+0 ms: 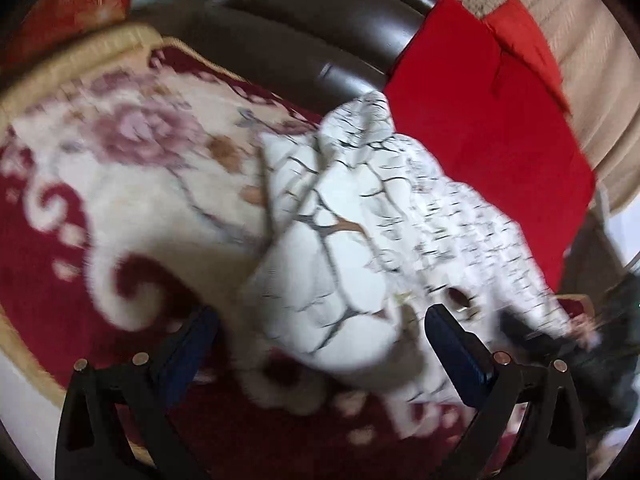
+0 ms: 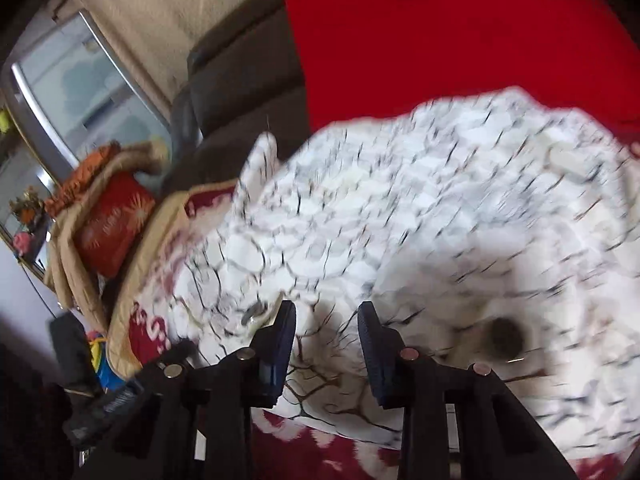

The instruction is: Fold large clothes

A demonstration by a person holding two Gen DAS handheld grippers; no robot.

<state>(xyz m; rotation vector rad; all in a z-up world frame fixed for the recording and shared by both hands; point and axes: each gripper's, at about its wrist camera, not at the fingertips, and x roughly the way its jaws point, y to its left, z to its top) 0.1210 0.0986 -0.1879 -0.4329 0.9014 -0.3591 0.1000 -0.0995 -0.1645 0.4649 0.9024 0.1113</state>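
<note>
White garment point(image 1: 360, 232) with a black crackle print lies bunched in a heap on a red and cream floral rug point(image 1: 120, 184), and everything else is placed here against that heap. Its far edge touches a red cloth point(image 1: 492, 152) spread flat behind it, and a dark brown sofa point(image 1: 304, 32) runs along beyond both. Both views are smeared by motion blur, so the fine folds cannot be made out.

From the left wrist view, the left hand-held gripper point(image 1: 320, 340) has its blue-padded fingers point(image 1: 452, 352) spread wide, one on each side of the near end of the heap; whether either pad touches the fabric cannot be told.

From the right wrist view, the right hand-held gripper point(image 2: 326, 344) stands at the near edge of the heap with its fingers partly spread and a fold of the printed fabric lying in the gap between them. The pads do not press together, and the blur hides whether they touch the cloth. To the left of the heap, past the rug's tan border, an orange-red cushion point(image 2: 112, 224) sits among beige cloth beside a window point(image 2: 80, 80).
</note>
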